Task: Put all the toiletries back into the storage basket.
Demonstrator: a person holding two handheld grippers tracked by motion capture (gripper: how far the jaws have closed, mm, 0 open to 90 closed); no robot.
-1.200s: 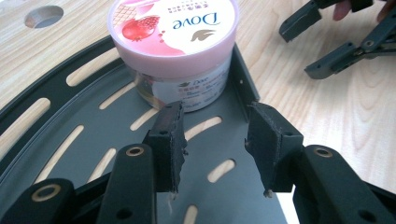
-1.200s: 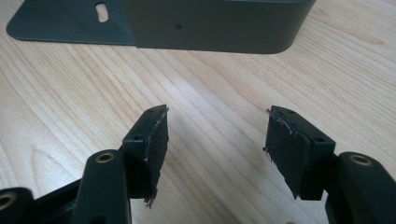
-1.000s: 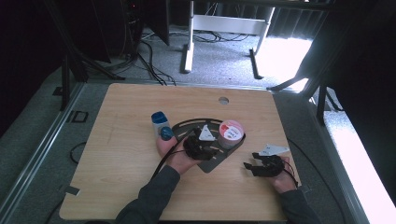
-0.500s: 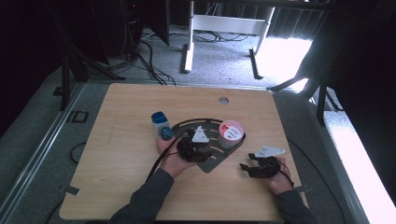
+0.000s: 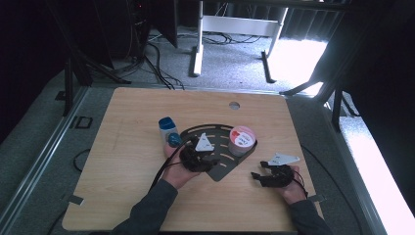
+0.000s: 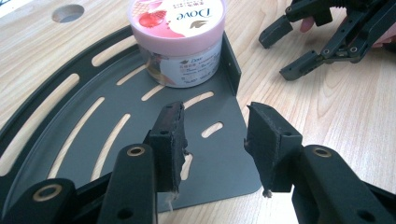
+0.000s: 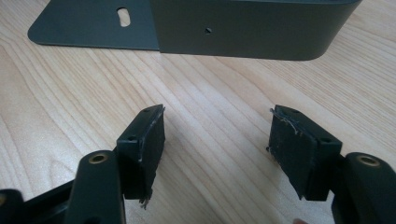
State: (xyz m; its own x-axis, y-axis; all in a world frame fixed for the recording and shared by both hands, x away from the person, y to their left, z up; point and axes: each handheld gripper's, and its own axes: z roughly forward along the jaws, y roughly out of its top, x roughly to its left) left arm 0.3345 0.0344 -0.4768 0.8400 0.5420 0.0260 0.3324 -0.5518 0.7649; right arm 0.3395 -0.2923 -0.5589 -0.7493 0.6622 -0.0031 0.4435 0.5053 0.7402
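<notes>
The Dove jar [image 5: 242, 140] stood upright at the 1 o'clock corner of the dark slotted corner shelf [image 5: 220, 169], mid-desk [image 5: 127, 196]. The left hand-held gripper [image 6: 215, 133], spread and empty, had drawn back slightly from the jar, likely meaning it was placed. The right hand-held gripper [image 7: 217, 140], at 4 o'clock off the shelf, had just been opening, nothing between its jaws. A blue-capped bottle [image 5: 169, 132] lay at 10 o'clock.

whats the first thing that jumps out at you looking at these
The pink-lidded Dove jar stands in the walled corner of a dark slotted corner shelf lying flat mid-table. A blue-capped bottle stands just left of the shelf. The left gripper hovers open over the shelf's pointed end; the right gripper, also empty, rests over bare wood beside it.
</notes>
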